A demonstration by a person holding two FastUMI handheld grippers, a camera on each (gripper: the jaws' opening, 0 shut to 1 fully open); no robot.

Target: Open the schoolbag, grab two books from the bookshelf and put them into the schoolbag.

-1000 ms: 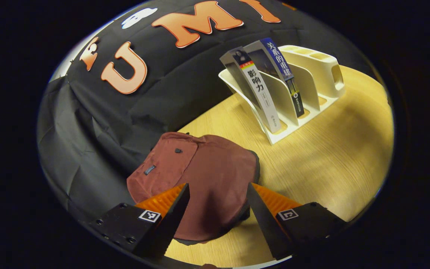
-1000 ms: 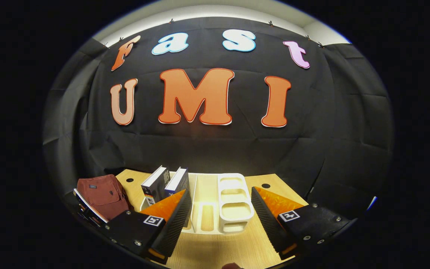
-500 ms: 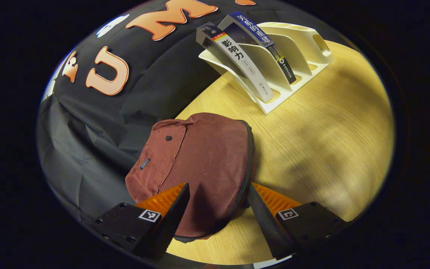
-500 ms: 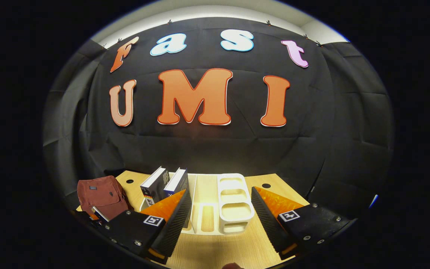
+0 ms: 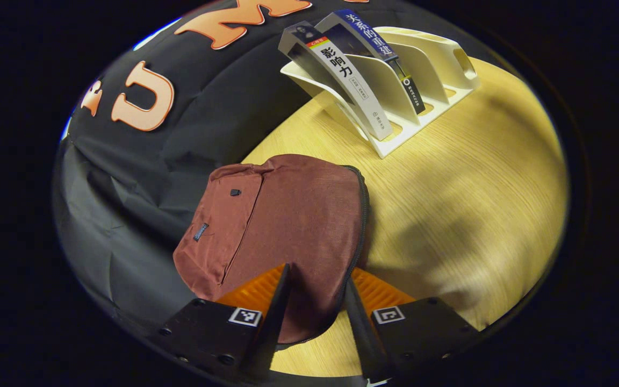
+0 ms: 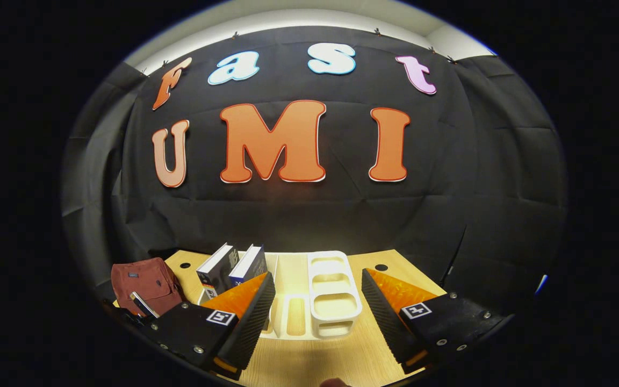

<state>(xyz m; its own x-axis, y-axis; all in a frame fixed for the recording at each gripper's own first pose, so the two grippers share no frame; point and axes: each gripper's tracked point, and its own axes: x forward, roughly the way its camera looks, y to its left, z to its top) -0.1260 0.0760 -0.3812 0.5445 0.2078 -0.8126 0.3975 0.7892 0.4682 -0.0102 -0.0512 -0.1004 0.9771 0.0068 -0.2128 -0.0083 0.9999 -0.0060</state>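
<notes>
A maroon schoolbag lies flat on the wooden table, its zipper running along its right edge. My left gripper hovers over the bag's near edge, open but narrowed, with fabric and zipper between its fingers. Two books stand slanted in the white bookshelf: one with a white spine, one with a blue spine. In the right gripper view, my right gripper stands open above the table, facing the bookshelf. The two books sit left of it and the schoolbag lies at far left.
The black cloth wall rises right behind the bag and the shelf. Bare table stretches in front of the shelf and right of the bag. Two round holes mark the tabletop's back edge.
My left gripper has moved down toward the bag's near edge and its fingers have narrowed around the fabric. The right gripper has hardly moved.
</notes>
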